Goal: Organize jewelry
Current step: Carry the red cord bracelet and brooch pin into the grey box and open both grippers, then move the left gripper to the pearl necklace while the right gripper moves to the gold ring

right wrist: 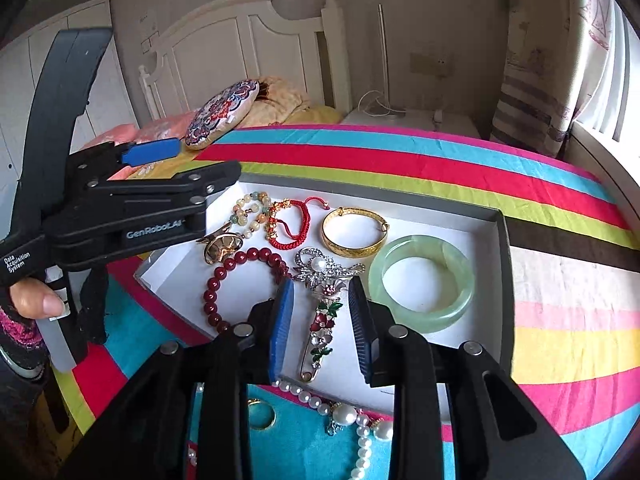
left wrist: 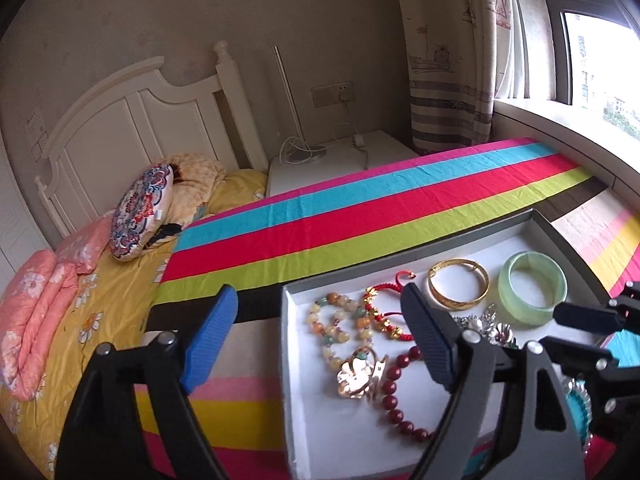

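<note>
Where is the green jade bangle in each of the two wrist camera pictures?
Left wrist view: the green jade bangle lies at the right end of the tray, right of centre in the picture, just right of the gold bangle.
Right wrist view: the bangle lies right of centre, at the right end of the tray.
Shared landmark: the gold bangle, directly beside it in both views.

Tray on bed. In tray: bangle at right, bracelet left of it, brooch in front. Pearl necklace before tray.
</note>
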